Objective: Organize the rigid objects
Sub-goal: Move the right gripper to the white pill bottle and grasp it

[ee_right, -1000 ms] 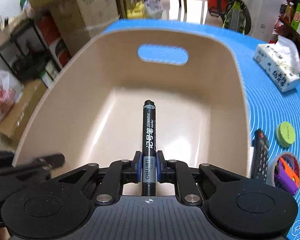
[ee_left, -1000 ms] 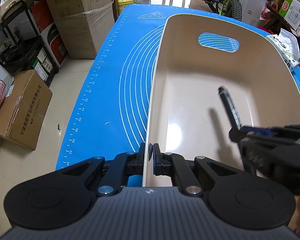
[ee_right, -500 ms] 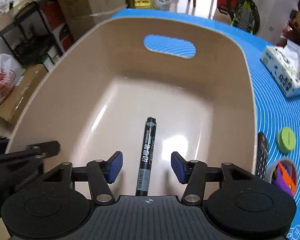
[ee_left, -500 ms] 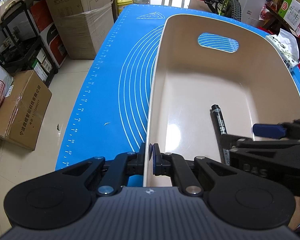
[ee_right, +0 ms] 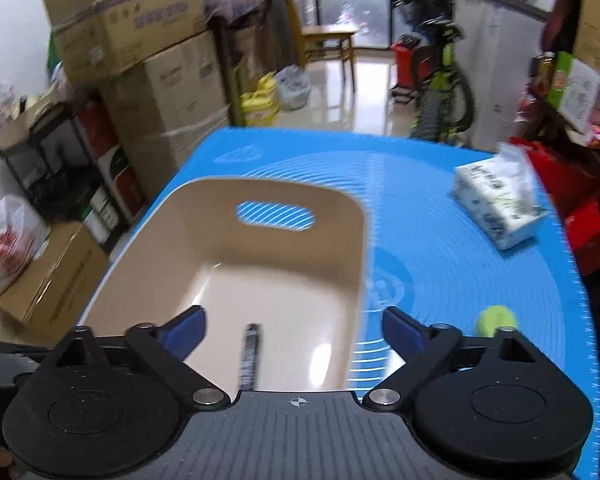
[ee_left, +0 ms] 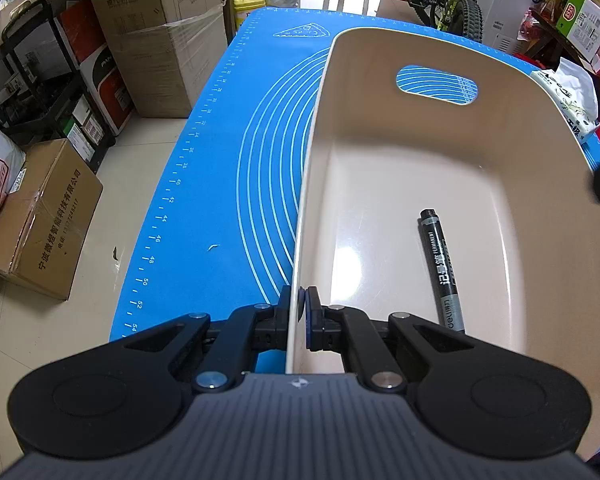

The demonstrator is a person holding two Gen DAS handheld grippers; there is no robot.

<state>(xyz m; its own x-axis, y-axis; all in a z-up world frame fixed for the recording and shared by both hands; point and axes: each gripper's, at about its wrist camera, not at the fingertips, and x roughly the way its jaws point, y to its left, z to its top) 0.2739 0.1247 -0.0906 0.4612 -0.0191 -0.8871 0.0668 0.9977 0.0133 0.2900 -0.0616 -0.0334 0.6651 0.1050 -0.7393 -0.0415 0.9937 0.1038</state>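
The left gripper pinches the near wall of the beige bin, one finger outside it and one inside, low in the centre of the left view. The marker lies flat on the bin floor, right of centre in that view, cap end pointing away toward the handle slot. The right gripper has its jaws opening wide, with nothing between the pads – the marker shows below and beyond them, lower centre of the blurred right view.

Risks, as I judge them: the bin is held by one thin wall only, so a tug or twist from the left hand could tip or slide it on the blue mat. More items wait outside – a green lid at lower right and a tissue pack at upper right – and a hurried swing toward them could clip the bin's right rim and jolt the marker
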